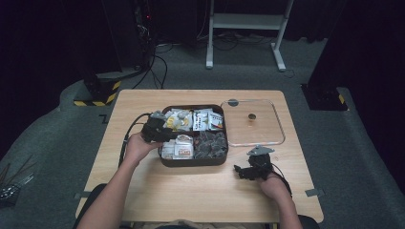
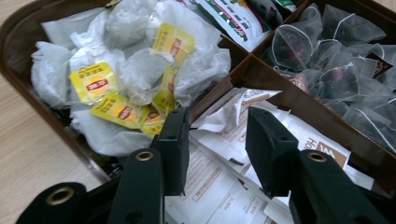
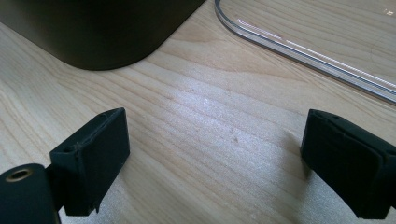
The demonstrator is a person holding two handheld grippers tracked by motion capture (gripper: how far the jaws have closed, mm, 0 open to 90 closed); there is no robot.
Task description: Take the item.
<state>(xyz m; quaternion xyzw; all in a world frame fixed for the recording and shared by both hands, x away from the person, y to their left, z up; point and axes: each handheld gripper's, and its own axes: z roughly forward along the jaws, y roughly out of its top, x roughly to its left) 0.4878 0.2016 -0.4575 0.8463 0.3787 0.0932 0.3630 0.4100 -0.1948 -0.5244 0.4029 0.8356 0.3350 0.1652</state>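
White paper sachets [image 2: 243, 154] with brown print lie in a heap in the near left compartment of a dark brown four-part tray [image 1: 193, 162], directly under and between the jaws of the left gripper [image 2: 217, 135]. Those two black jaws stand partly apart above the heap, and a crumpled sachet corner rises into the gap between them; whether the pads already press on the paper cannot be told. Beyond the left-hand jaw, over a brown divider, the next compartment holds soft white tea bags with yellow tags [image 2: 126, 74]. Beyond the right-hand jaw, across another divider, sit dark pyramid tea bags [image 2: 336, 60] in clear mesh. Farther ahead of the jaws, flat white packets with green and red print [image 2: 238, 18] lie in the far compartment.

From the high view, the left gripper [image 1: 155, 128] is held by the person's left hand [image 1: 136, 145] over the tray's left side. The right gripper [image 1: 252, 169] rests low over the wooden table [image 1: 191, 191], to the right of the tray's near corner. In the right gripper view its jaws are spread wide with bare wood between them; ahead of the left-hand jaw is the tray's rounded dark corner [image 3: 102, 32], and ahead of the right-hand jaw runs the edge of a clear lid [image 3: 303, 49] lying flat on the table
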